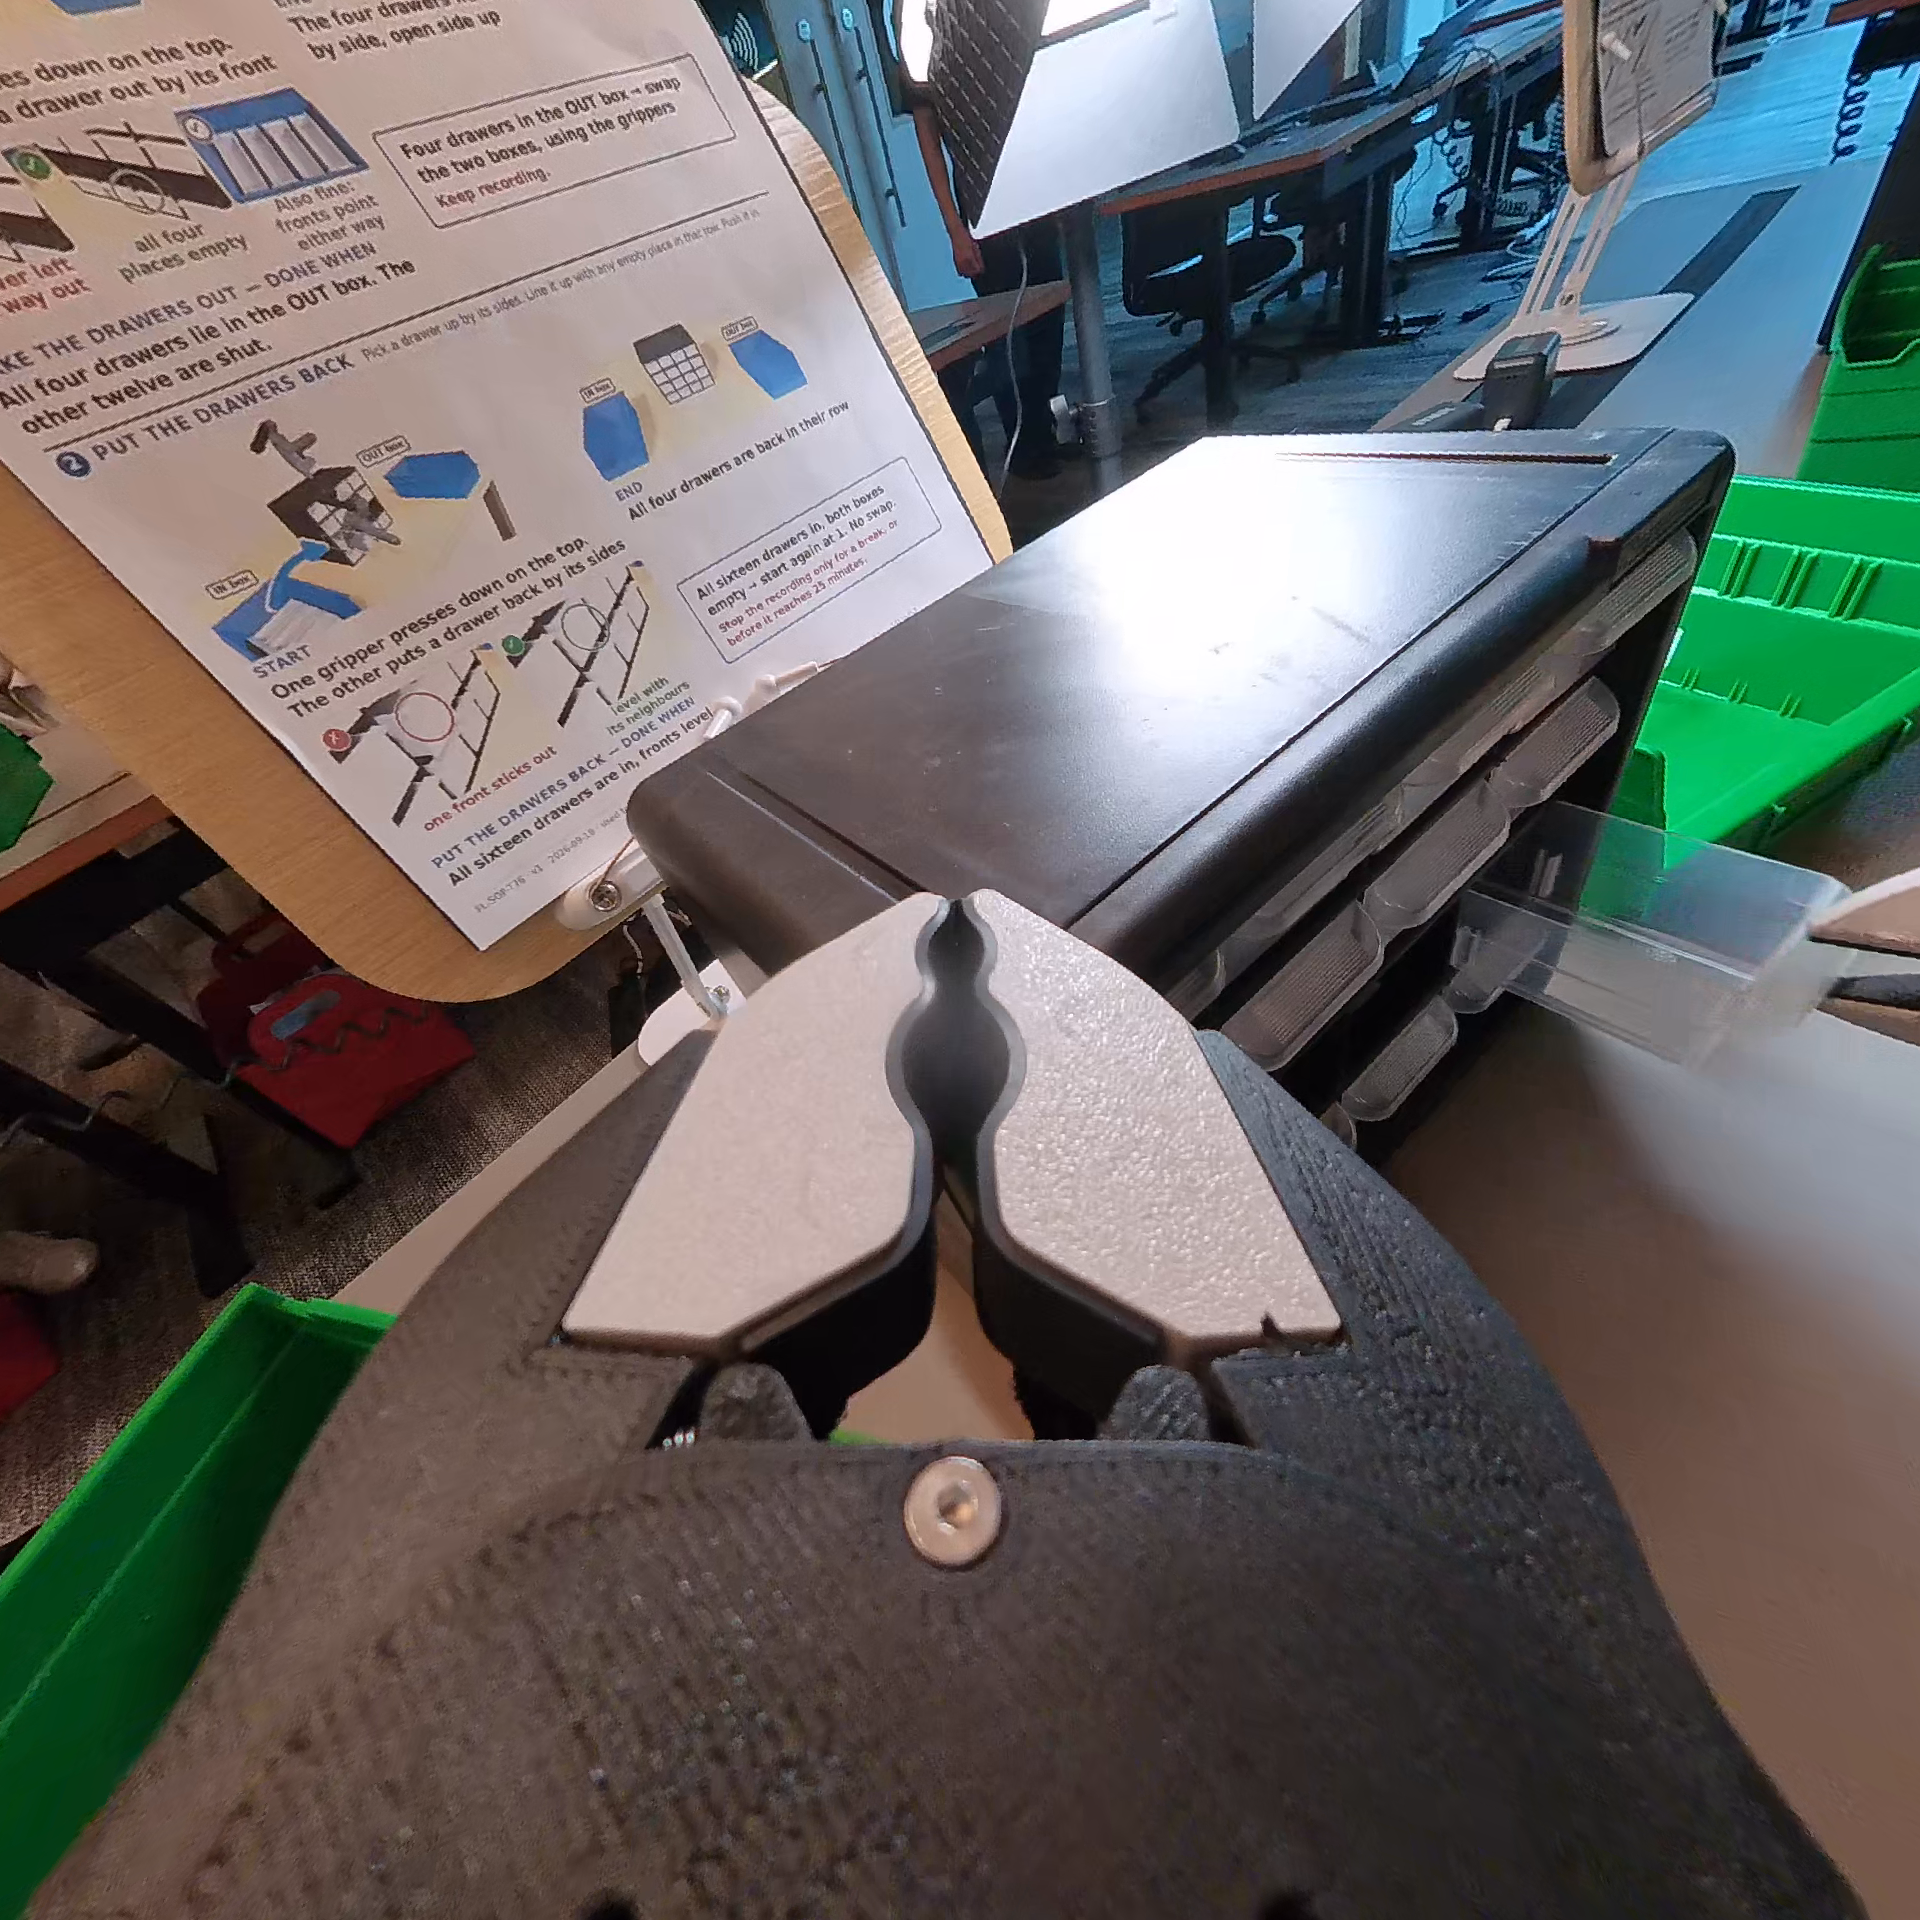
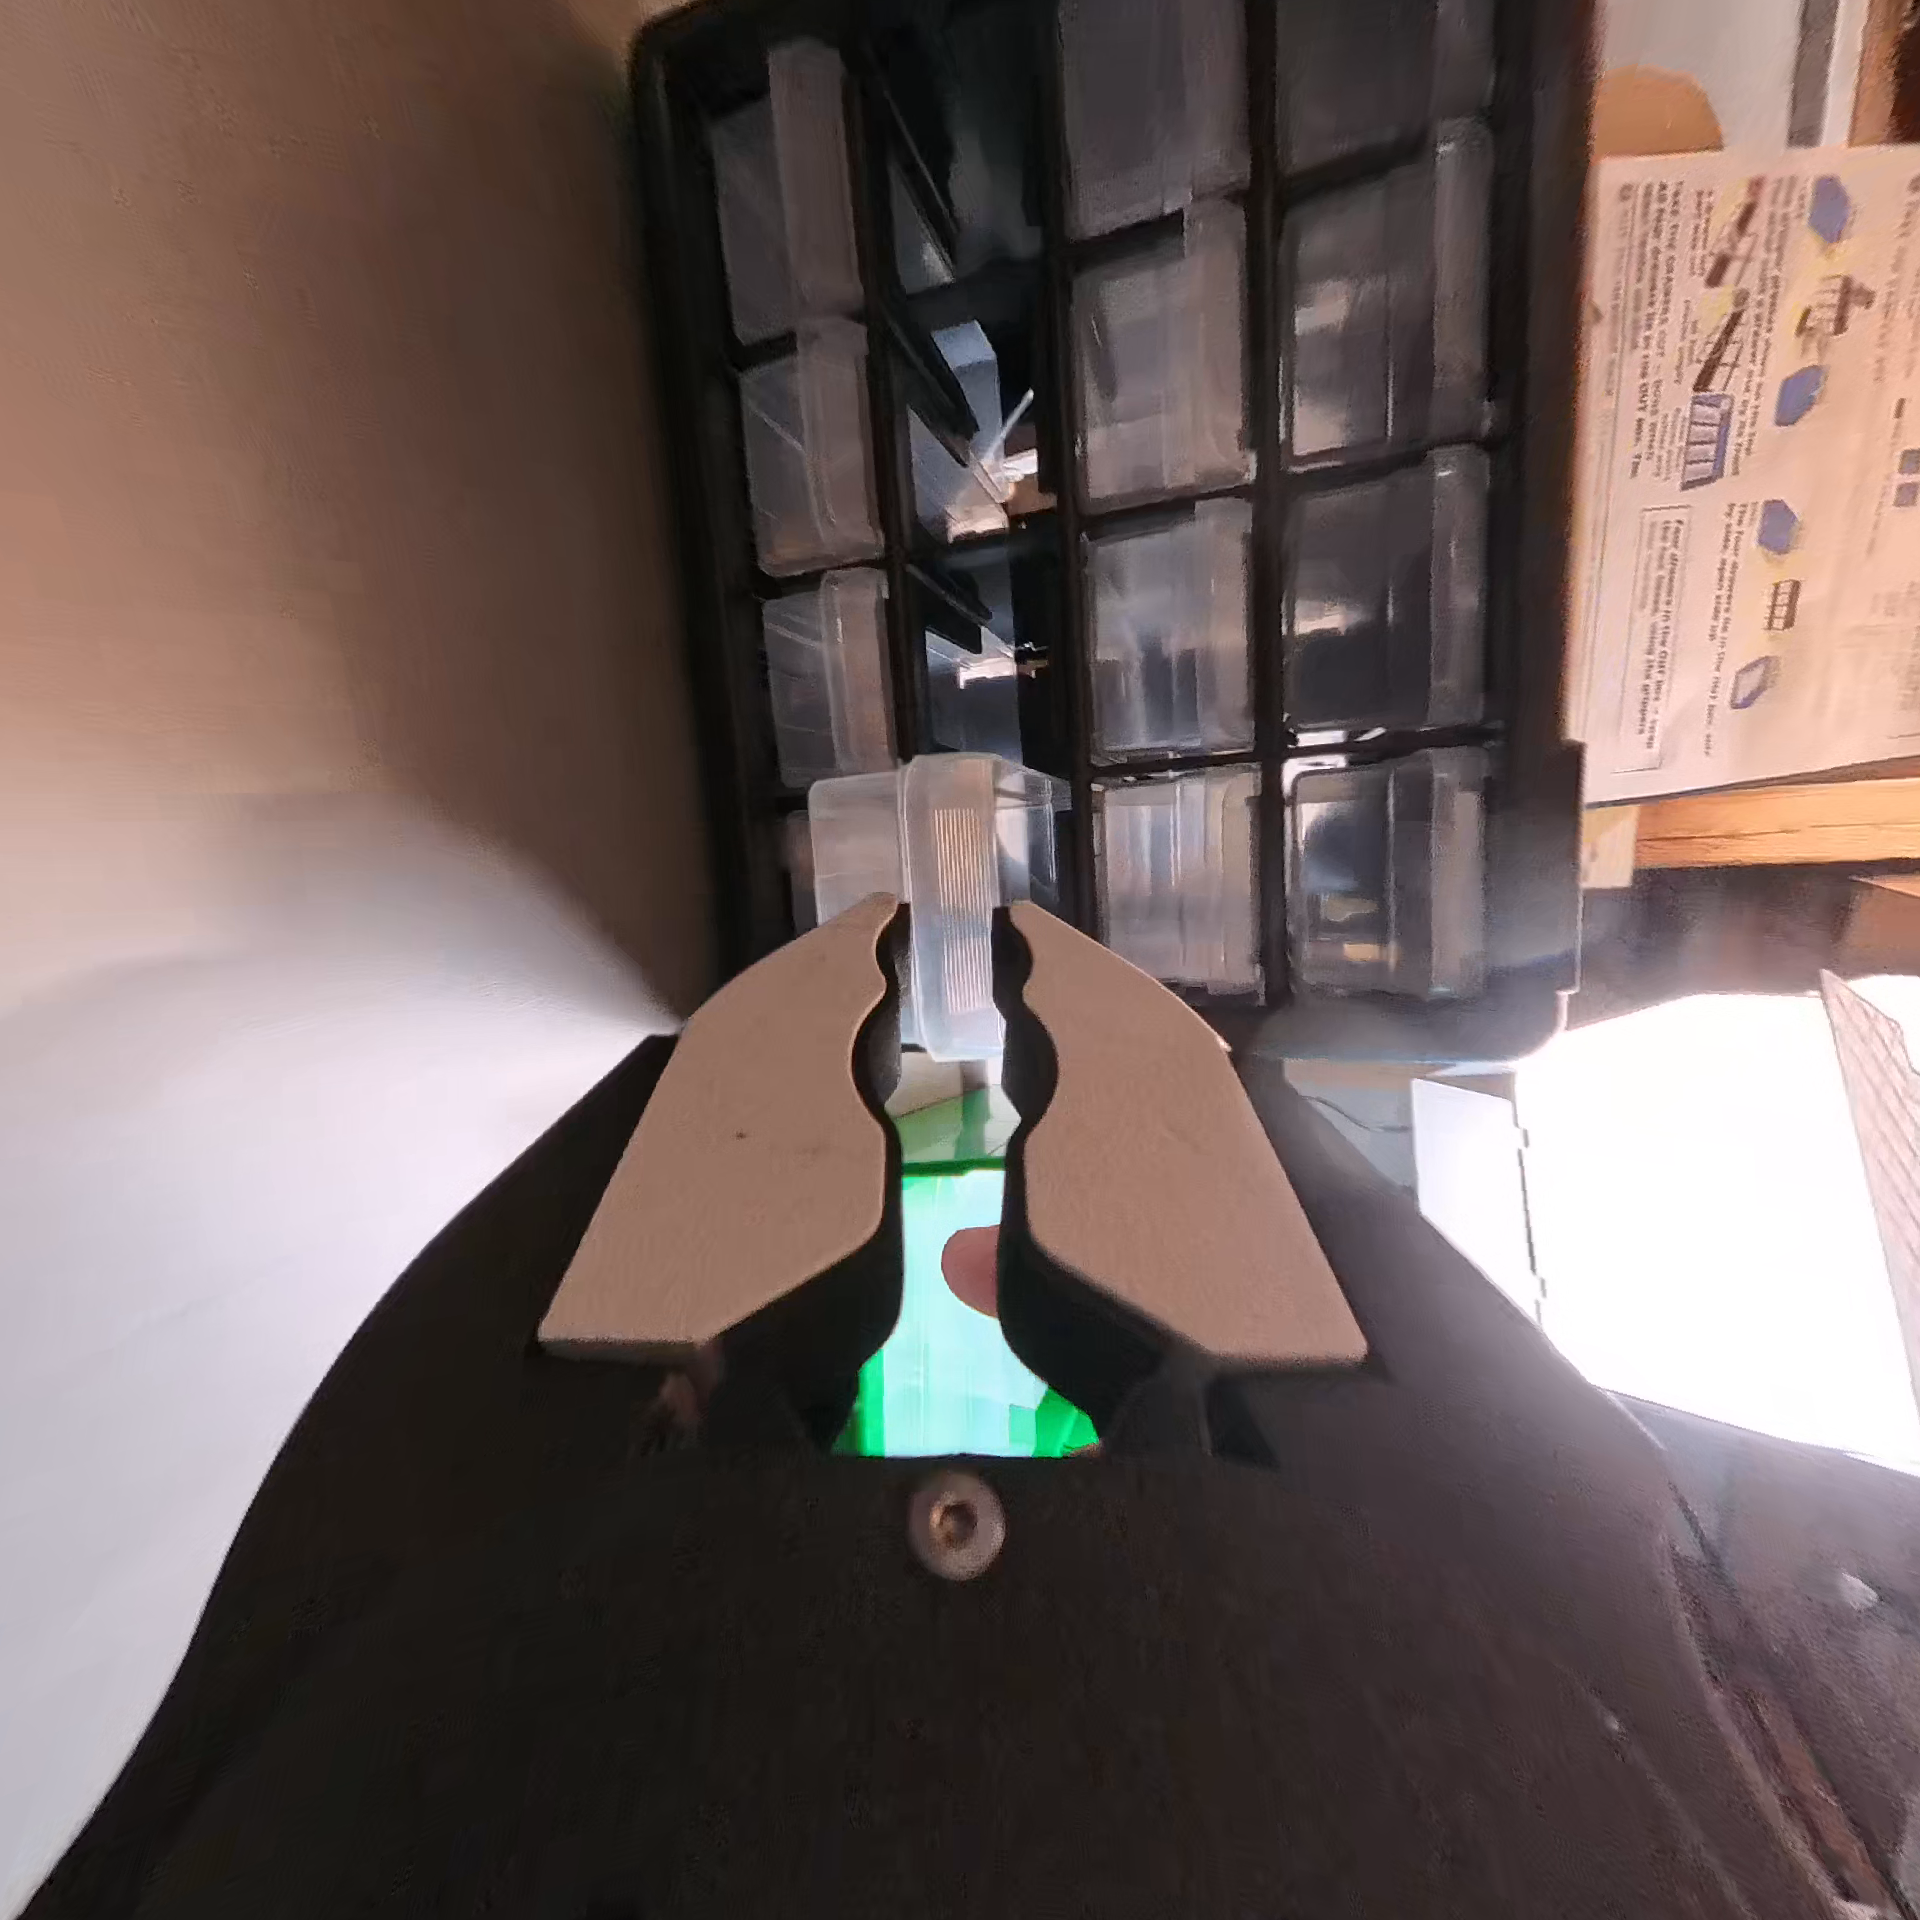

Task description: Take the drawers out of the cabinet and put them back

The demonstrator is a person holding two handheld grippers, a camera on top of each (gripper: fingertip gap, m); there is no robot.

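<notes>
The black cabinet (image 1: pixel 1226 665) stands on the table, its grid of clear drawers facing right. My left gripper (image 1: pixel 956 914) is shut and empty, at the cabinet's near top corner. My right gripper (image 2: pixel 951 914) is shut on the ribbed front tab of a clear drawer (image 2: pixel 951 894), which sticks partly out of its slot in the cabinet (image 2: pixel 1143 468). The same drawer (image 1: pixel 1652 914) shows in the left wrist view, pulled out to the right, with the right gripper's tips at the frame edge. Three slots in that drawer's row look empty.
Green bins (image 1: pixel 1808 665) stand right of the cabinet and another green bin (image 1: pixel 156 1507) at my lower left. A wooden board with an instruction sheet (image 1: pixel 447 436) stands behind the cabinet's left. Office desks and chairs lie beyond.
</notes>
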